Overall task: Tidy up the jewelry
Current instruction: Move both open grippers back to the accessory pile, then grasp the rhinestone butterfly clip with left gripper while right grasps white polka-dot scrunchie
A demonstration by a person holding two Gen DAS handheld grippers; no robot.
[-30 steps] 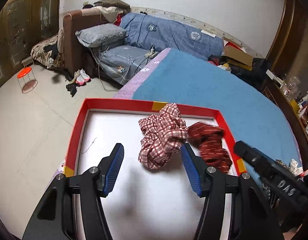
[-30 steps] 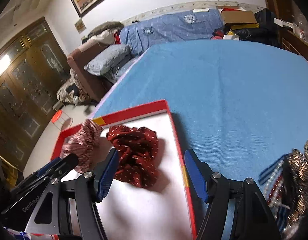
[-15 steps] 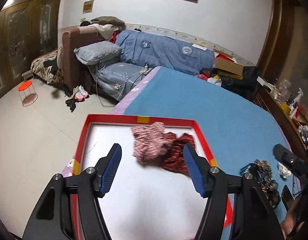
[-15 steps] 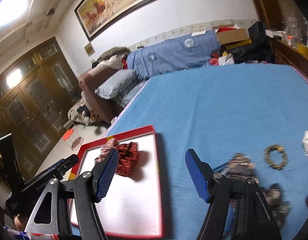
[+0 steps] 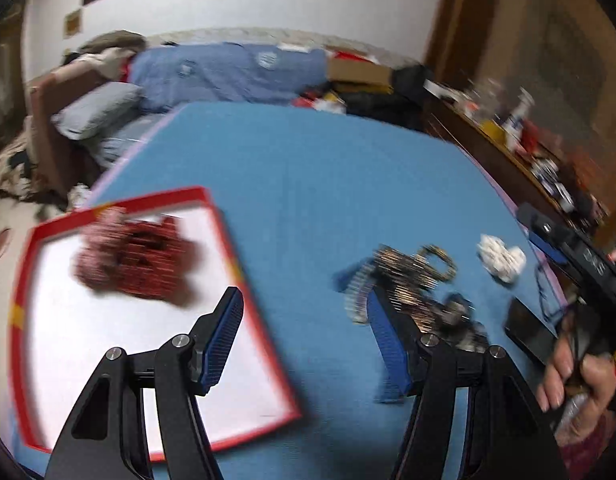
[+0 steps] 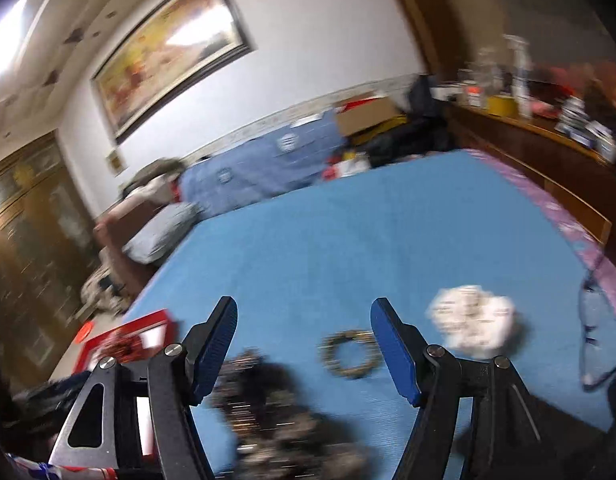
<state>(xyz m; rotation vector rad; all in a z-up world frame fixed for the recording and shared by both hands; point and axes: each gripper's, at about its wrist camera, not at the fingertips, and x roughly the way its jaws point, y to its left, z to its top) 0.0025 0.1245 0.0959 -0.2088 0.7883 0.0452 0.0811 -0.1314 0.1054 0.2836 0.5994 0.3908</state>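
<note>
Both the left gripper [image 5: 304,336] and the right gripper [image 6: 304,344] are open and empty, likely ready for the next pick. Two scrunchies [image 5: 136,256] lie in the red tray [image 5: 24,280]; the jewelry pile [image 5: 411,280] waits beside it on the blue bedspread [image 5: 327,168].

My blue bed [image 5: 327,168] carries everything. On it to my left lies the red-rimmed tray [image 5: 244,276], holding 2 reddish fabric scrunchies [image 5: 136,256]. To my right a blurred heap of beaded jewelry [image 5: 419,284] rests on the cover, with a beaded ring [image 6: 349,354], a white scrunchie [image 6: 473,322] and eyeglasses [image 6: 595,328] nearby.
</note>
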